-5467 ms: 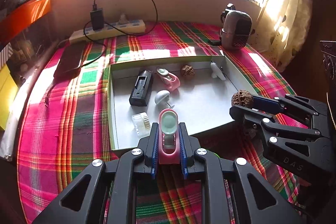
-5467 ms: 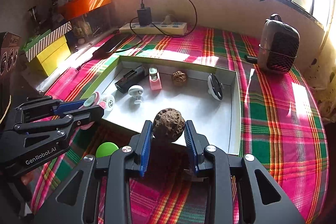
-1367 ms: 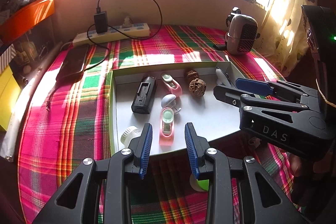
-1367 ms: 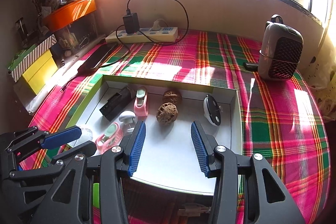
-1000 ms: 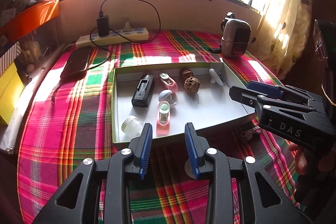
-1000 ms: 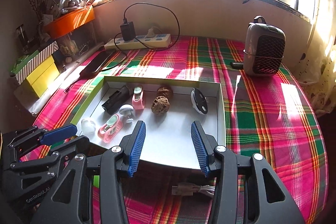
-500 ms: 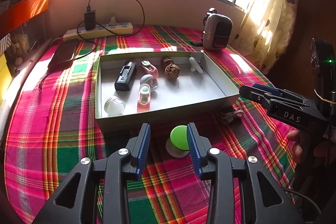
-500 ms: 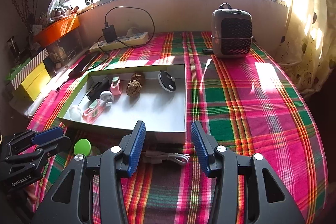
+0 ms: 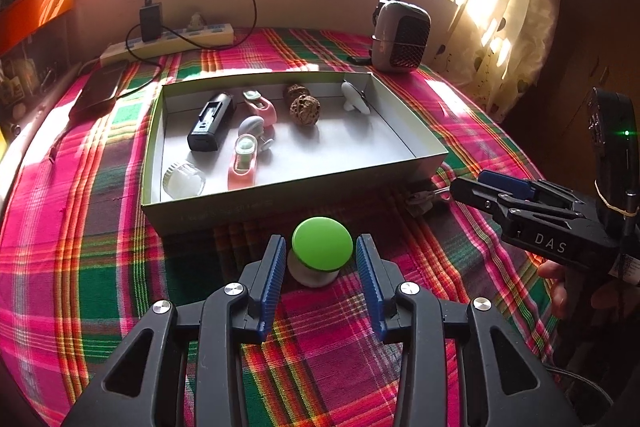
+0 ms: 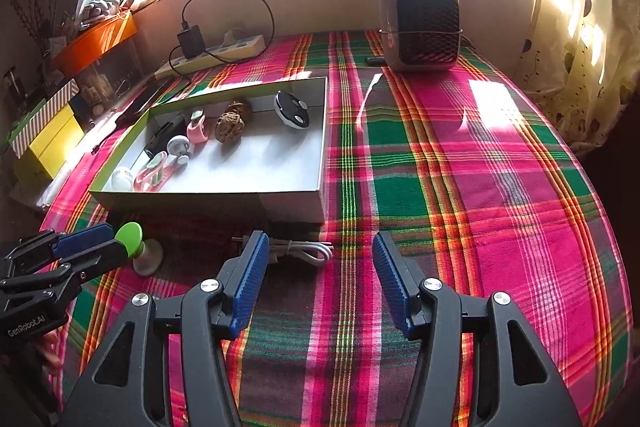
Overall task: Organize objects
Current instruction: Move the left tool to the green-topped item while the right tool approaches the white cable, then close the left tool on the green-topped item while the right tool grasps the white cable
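Note:
A green-topped mushroom-shaped object (image 9: pixel 322 250) on a white base stands on the plaid cloth in front of the box; it also shows in the right wrist view (image 10: pixel 132 237). My left gripper (image 9: pixel 321 275) is open with its pads on either side of it, not touching. My right gripper (image 10: pixel 316 277) is open and empty, just behind a white coiled cable (image 10: pixel 298 249). The shallow box (image 9: pixel 288 203) holds a black battery (image 9: pixel 210 121), two pink clips (image 9: pixel 242 169), two walnuts (image 9: pixel 305 110), a clear jar (image 9: pixel 182 181) and a white piece (image 9: pixel 354 99).
A small heater (image 10: pixel 420 27) stands at the back right. A power strip with charger (image 9: pixel 168 35) and a dark phone (image 9: pixel 98 93) lie at the back left. Yellow boxes (image 10: pixel 44 135) sit past the left edge. Plaid cloth (image 10: pixel 480 167) covers the table.
Both grippers let go of the pink clip and walnut in the box, then pulled back. My left gripper has closed in around the green-topped object; the right has come near the cable.

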### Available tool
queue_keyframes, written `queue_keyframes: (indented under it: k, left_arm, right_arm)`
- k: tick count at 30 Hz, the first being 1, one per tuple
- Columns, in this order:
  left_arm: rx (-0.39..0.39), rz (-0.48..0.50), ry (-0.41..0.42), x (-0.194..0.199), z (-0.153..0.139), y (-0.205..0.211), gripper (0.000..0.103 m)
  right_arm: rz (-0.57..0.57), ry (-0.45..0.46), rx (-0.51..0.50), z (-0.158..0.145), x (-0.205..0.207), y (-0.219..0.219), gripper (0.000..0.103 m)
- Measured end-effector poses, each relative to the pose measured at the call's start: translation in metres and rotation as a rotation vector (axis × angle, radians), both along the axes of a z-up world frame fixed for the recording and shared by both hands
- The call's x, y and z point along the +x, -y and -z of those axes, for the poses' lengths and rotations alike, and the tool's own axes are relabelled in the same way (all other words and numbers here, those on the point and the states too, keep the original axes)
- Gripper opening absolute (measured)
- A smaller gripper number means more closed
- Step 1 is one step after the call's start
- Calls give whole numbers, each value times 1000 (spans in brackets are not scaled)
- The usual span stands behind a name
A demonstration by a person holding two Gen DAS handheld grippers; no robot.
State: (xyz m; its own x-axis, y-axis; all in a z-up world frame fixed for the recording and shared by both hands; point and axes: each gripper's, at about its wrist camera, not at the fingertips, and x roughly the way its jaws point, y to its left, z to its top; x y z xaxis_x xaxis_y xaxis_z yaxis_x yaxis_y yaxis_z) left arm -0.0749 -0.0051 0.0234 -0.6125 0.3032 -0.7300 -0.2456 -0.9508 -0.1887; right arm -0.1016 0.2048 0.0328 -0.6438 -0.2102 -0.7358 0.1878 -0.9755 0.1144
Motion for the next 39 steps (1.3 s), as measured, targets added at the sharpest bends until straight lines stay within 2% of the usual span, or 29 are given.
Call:
queue_keyframes:
  k: [7, 16, 34, 36, 39]
  left_arm:
    - [-9, -7, 22, -6, 7, -4, 36]
    - [-23, -15, 34, -10, 10, -4, 36]
    - [-27, -27, 38, -15, 11, 2, 36]
    - [-31, -30, 37, -15, 11, 3, 36]
    - [-33, -33, 38, -15, 11, 3, 36]
  right_arm:
    - [-84, 20, -28, 8, -9, 2, 55]
    - [-167, 38, 5, 16, -22, 10, 55]
    - [-364, 72, -36, 20, 9, 33, 55]
    - [-396, 72, -24, 20, 13, 38, 55]
    - [-370, 62, 29, 21, 10, 42, 55]
